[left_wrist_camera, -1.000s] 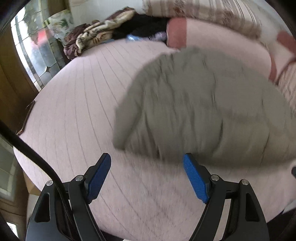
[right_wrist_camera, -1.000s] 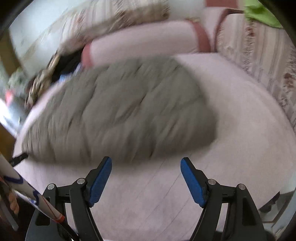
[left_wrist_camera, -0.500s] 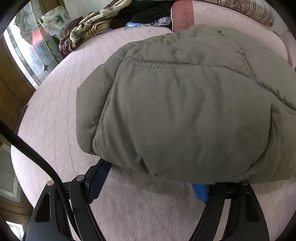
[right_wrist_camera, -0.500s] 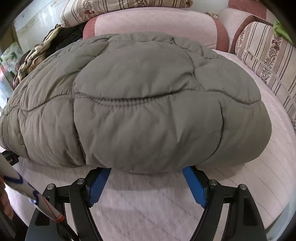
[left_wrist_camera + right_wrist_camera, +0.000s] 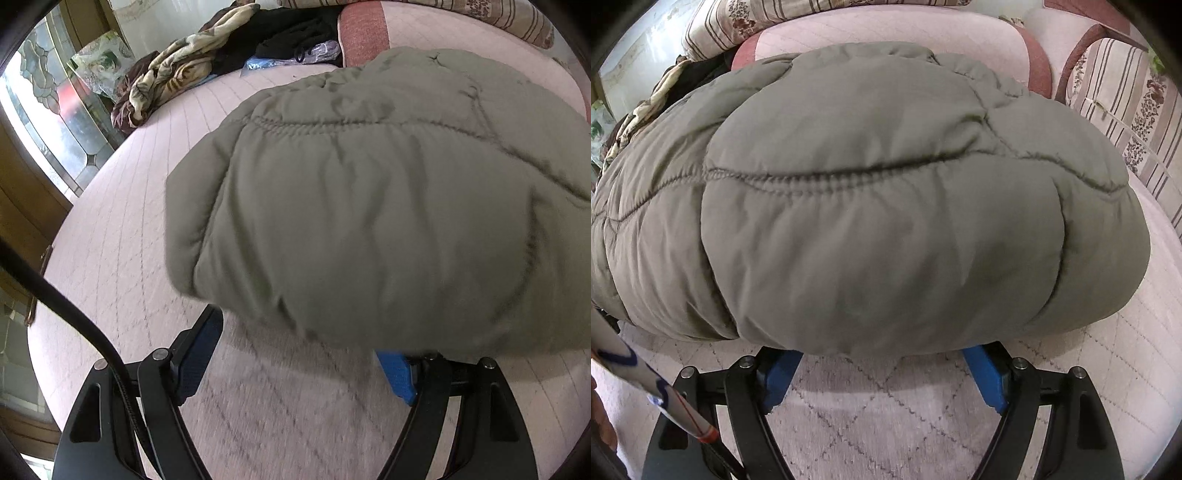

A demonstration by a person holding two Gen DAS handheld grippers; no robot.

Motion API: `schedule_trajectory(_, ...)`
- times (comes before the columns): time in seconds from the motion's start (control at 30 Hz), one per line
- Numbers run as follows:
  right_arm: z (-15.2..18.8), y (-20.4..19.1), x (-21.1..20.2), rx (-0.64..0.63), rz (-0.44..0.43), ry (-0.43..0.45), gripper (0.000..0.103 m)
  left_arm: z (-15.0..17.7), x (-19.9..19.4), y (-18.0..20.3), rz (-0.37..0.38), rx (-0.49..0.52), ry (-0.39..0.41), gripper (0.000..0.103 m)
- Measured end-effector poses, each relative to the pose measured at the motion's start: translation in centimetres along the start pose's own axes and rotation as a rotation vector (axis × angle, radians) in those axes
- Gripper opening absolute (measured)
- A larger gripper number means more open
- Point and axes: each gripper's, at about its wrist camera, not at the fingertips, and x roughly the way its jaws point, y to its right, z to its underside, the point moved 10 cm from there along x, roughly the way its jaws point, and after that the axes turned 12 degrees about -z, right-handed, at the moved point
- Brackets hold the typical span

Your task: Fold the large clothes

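The padded jacket runs off the right edge of the left wrist view, its near hem smeared by blur. It covers the tips of the left gripper fingers. In the right wrist view the jacket likewise hides the right gripper fingertips, possibly tucked underneath.

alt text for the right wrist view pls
A puffy olive-green quilted jacket, folded into a bundle, fills the view on a pale pink quilted bedspread. The open right gripper has its blue-padded fingers at the bundle's near edge.
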Motion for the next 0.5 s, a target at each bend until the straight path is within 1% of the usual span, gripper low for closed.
schedule_trajectory(0.07,0.6,0.1,-0.7,-0.005,0.006,-0.002,0.085,0.8,-1.3,-0.7,0.032,-0.022,-0.009,0.08)
schedule_trajectory(0.17,2.3,0.3,-2.8,-0.019,0.018,-0.001,0.085,1.7,-3.3,-2.3,0.045,-0.056,0.001,0.08)
schedule_trajectory(0.23,3.5,0.6,-4.3,-0.013,0.02,0.001,0.085,2.0,-5.3,-3.7,0.055,-0.089,0.029,0.08)
schedule_trajectory(0.3,4.5,0.7,-6.0,0.003,0.004,0.009,0.085,2.1,-7.6,-4.8,0.045,-0.114,0.081,0.08)
schedule_trajectory(0.37,5.4,0.7,-8.0,0.018,-0.011,0.028,0.085,2.1,-10.2,-6.1,0.007,-0.128,0.165,0.08)
schedule_trajectory(0.43,5.8,0.9,-9.5,0.022,-0.018,0.049,0.085,2.2,-13.1,-7.3,-0.031,-0.137,0.253,0.084)
schedule_trajectory(0.47,5.9,1.0,-10.2,0.021,-0.018,0.058,0.085,2.3,-14.7,-7.9,-0.037,-0.149,0.294,0.086)
schedule_trajectory(0.5,6.1,0.8,-11.0,0.019,-0.019,0.069,0.086,2.4,-15.6,-8.2,-0.033,-0.157,0.315,0.086)
